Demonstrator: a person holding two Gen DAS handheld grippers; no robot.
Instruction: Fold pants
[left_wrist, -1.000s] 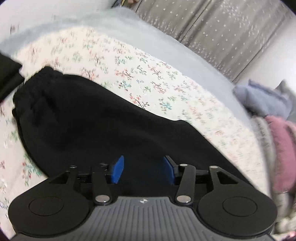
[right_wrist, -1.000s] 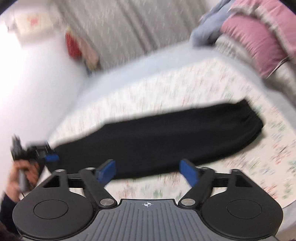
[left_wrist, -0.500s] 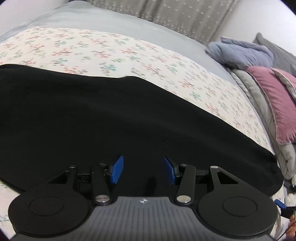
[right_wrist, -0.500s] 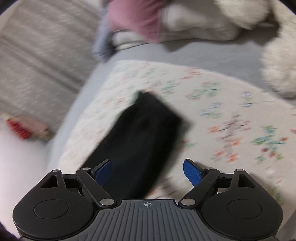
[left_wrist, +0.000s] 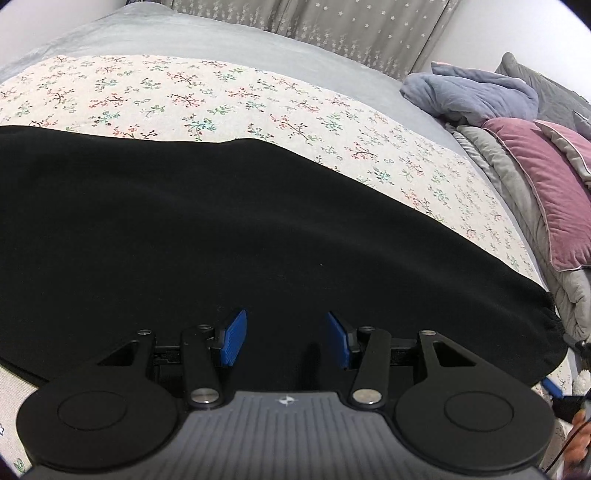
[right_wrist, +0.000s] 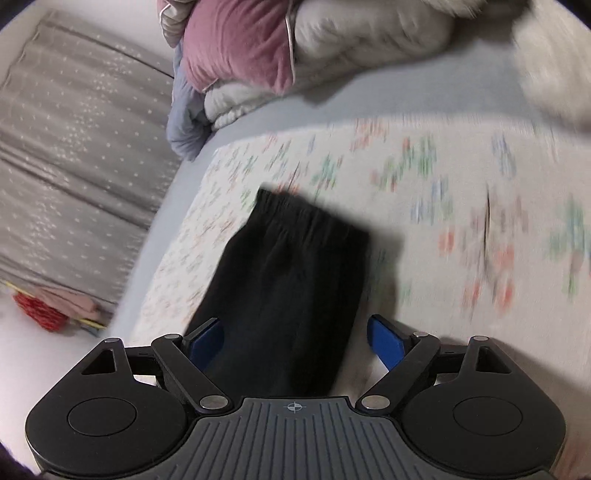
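Both jaws open, nothing held: left gripper (left_wrist: 284, 338) low centre over black pants (left_wrist: 221, 240) spread across the floral sheet (left_wrist: 221, 92); right gripper (right_wrist: 295, 341) straddles the cuffed end. Soft, limp fabric — I'd pinch the elastic cuff (right_wrist: 295, 206).

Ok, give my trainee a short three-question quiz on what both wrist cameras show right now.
1. True or false: the left claw is clamped on the black pants.
2. Which end of the pants shows ahead of the right claw? A) a gathered elastic end B) a zipped pocket C) a belt buckle
3. Fill in: the pants lie on a ____-print cover.

Key: 1. False, both pads stand apart above the cloth. 2. A. 3. Floral.
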